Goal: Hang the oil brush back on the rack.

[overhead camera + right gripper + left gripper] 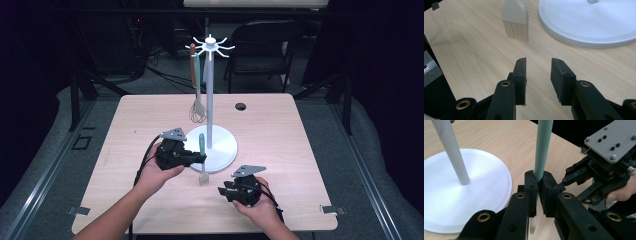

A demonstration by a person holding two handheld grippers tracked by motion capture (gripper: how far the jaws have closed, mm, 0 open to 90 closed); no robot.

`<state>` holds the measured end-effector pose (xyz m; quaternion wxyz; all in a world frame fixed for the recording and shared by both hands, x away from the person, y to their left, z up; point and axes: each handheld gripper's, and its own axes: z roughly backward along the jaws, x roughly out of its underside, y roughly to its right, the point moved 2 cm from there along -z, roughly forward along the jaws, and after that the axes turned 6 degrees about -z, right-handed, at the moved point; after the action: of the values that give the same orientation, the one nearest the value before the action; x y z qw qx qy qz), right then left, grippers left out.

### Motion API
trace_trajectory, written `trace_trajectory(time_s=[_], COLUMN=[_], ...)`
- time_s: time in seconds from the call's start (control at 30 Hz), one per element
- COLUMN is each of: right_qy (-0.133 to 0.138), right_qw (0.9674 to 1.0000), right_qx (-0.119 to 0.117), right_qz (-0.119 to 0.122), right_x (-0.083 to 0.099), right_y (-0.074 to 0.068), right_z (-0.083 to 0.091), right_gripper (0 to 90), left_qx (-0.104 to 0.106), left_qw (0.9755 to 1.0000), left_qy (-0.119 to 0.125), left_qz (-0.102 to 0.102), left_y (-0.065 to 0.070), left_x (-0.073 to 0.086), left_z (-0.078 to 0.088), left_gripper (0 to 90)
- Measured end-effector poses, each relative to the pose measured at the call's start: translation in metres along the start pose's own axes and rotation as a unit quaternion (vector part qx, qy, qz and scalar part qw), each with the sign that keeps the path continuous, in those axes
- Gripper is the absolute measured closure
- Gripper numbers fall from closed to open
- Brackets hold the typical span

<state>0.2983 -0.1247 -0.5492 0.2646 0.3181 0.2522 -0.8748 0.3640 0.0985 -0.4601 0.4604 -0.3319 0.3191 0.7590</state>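
High view: at a pale wooden table (280,130), the left gripper (199,158) clamps the mint-green handle of a pastry brush with pale bristles (202,150), holding it upright, bristles downward just off the tabletop. Left gripper view has both black pads pressed tight on that green handle (543,147), the white round base of a utensil stand (461,192) lying just beyond the jaws and its white pole (450,150) rising beside the brush. The right gripper (223,190) sits near, below the brush, its jaws parted and holding nothing. Right gripper view puts the bristles (515,30) ahead of the open pads (520,75), apart from them. A wire whisk (198,107) hangs from the stand's top hooks.
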Motion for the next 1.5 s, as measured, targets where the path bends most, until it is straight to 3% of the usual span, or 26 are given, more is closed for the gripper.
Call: trace_trajectory(time_s=[0.2, 0.67, 1.1, 1.5], right_qy=[-0.001, -0.003, -0.026, -0.025], right_qw=[1.0000, 0.9999, 0.9994, 0.9995], right_qx=[0.003, 0.013, 0.021, 0.018], right_qz=[-0.004, -0.003, 0.003, -0.002], right_x=[0.003, 0.008, 0.015, 0.017], right_y=[0.002, 0.008, 0.010, 0.014], right_z=[-0.001, -0.001, -0.007, -0.006], right_gripper=[65.8, 64.2, 62.5, 60.7], left_qx=[0.002, 0.002, 0.001, 0.002], left_qw=[1.0000, 0.9997, 0.9993, 0.9978], left_qy=[0.000, 0.007, 0.006, 0.014], left_qz=[-0.005, -0.024, -0.038, -0.065], left_y=[-0.002, -0.006, -0.008, -0.007], left_x=[-0.009, -0.047, -0.080, -0.139], left_z=[0.008, 0.029, 0.043, 0.061], left_gripper=[84.7, 84.7, 84.7, 84.7])
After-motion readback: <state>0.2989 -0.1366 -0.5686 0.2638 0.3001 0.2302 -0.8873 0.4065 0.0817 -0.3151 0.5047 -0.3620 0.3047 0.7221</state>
